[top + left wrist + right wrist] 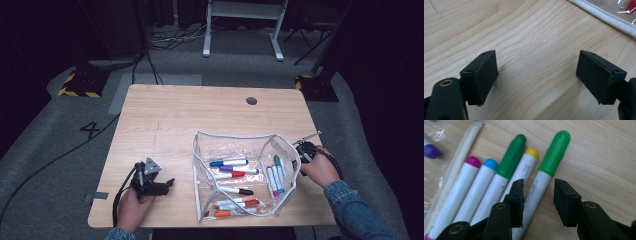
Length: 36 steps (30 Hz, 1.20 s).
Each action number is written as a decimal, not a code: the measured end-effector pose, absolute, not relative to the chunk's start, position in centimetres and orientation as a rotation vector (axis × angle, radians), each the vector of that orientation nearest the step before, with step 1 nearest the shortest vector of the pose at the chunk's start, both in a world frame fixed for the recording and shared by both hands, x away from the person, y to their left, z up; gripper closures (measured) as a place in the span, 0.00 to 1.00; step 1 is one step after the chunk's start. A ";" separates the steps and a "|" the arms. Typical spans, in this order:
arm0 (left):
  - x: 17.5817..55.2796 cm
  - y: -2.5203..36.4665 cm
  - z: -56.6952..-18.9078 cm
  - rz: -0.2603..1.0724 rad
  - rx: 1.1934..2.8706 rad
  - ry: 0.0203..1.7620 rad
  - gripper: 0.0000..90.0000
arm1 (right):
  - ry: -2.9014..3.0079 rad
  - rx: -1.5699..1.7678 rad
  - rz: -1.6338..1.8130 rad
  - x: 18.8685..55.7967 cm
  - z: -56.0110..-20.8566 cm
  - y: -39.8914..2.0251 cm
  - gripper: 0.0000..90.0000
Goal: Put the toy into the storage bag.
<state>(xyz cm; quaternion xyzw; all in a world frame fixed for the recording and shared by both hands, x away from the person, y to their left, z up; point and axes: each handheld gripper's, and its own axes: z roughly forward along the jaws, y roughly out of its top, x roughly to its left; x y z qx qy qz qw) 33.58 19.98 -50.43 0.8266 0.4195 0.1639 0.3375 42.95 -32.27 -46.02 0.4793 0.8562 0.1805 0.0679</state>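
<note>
A clear zip pouch (200,150) with white edging lies open on the wooden table (200,110), with several markers in and around it. My right gripper (537,185) is low over its right side (305,150). Its jaws straddle the white barrel of a green-capped marker (555,147), with a thin gap on each side and the pads not pressing. Beside it lie a second green marker (511,157) and yellow (532,152), blue (490,163) and magenta (472,161) ones. My left gripper (155,182) rests left of the pouch, jaws wide open (536,62) over bare wood.
More markers (230,162) lie across the pouch's middle and front. The pouch's white rim (604,15) runs just beyond my left gripper. A round cable hole (251,100) sits near the table's far edge. Cables and a desk frame (240,25) are on the floor behind.
</note>
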 end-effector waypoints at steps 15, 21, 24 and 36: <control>33.6 20.0 -50.4 0.427 2.154 1.093 0.20 | 2.477 1.546 0.547 43.1 -44.6 -33.9 0.86; 33.6 20.0 -50.4 0.427 2.154 1.093 0.20 | 2.494 1.451 0.623 41.9 -40.9 -34.2 0.86; 33.6 20.0 -50.4 0.427 2.154 1.093 0.20 | 2.494 1.405 0.663 41.2 -38.8 -34.3 0.86; 33.6 20.0 -50.4 0.427 2.154 1.093 0.20 | 2.532 1.159 0.782 38.1 -31.1 -32.6 0.86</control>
